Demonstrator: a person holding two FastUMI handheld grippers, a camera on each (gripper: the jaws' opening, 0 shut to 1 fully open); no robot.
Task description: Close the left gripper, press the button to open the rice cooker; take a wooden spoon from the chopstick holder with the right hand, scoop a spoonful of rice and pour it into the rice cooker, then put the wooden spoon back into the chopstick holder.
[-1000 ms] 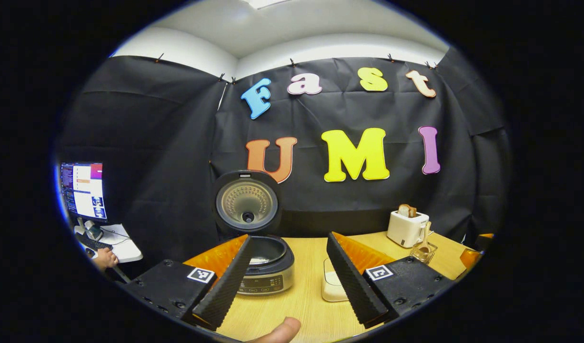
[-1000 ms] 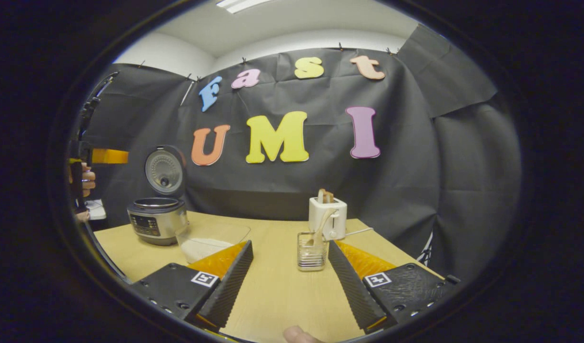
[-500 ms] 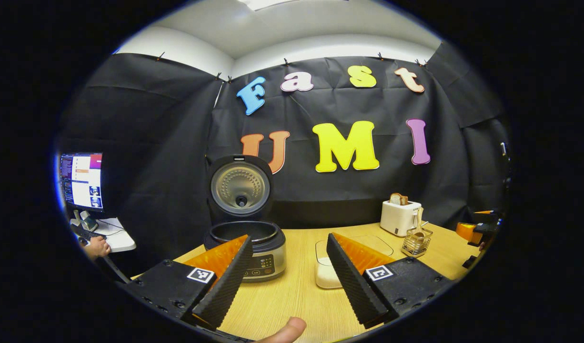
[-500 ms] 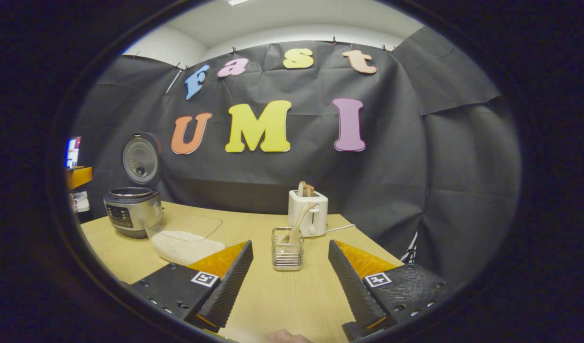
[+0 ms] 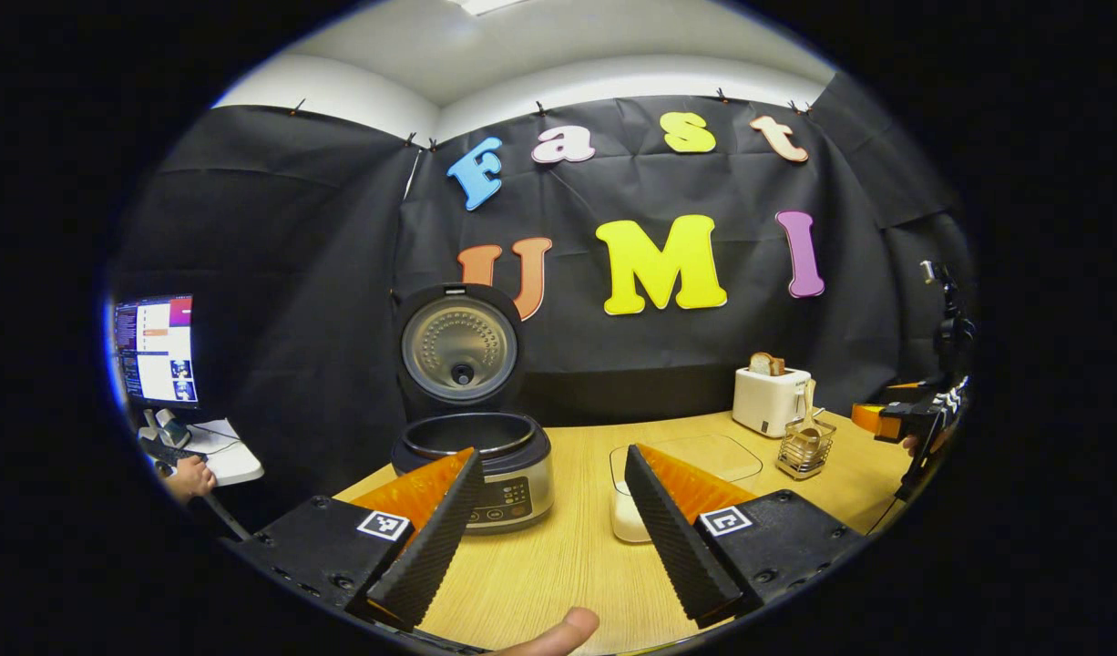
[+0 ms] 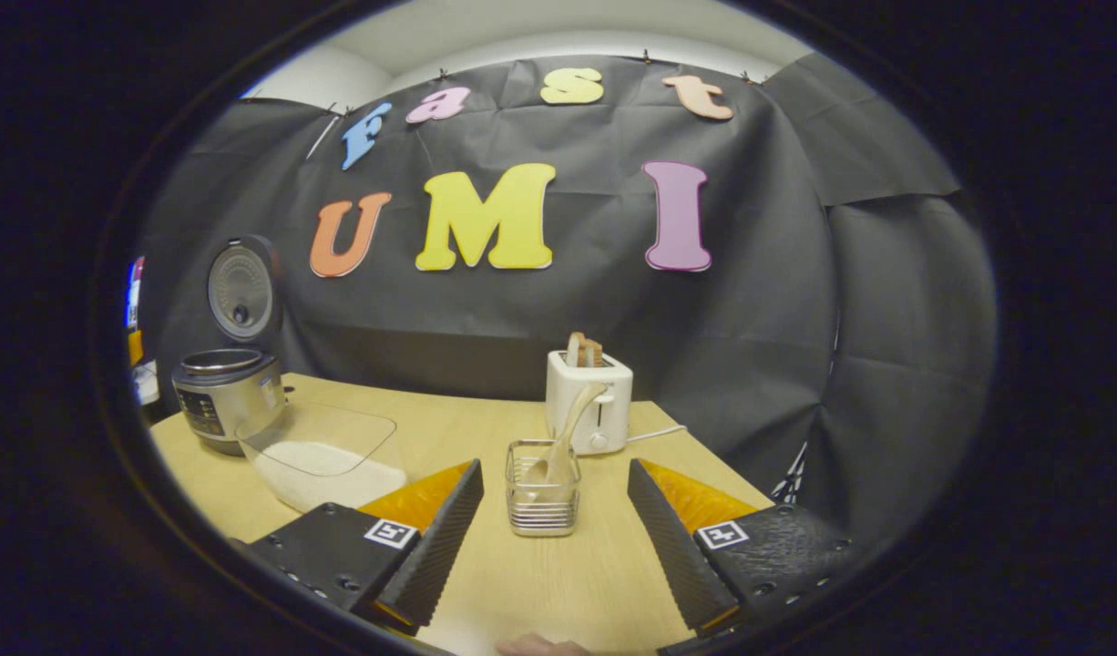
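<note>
The rice cooker stands open on the wooden table, its lid upright; it also sits at the far left in the right gripper view. My left gripper is open, hanging in front of the cooker with nothing between its fingers. A clear container of rice lies right of the cooker. The wire chopstick holder holds a wooden spoon leaning right. My right gripper is open, just short of the holder, which sits between its fingers' line. The right gripper also appears at the far right of the left gripper view.
A white toaster with bread stands behind the holder, its cord trailing right. A monitor and a person's hand on a small desk are off the table's left side. A fingertip shows at the bottom edge.
The left gripper has drawn back and up from the open cooker. The right gripper has moved toward the chopstick holder, which now looks larger and centred. Both stayed open.
</note>
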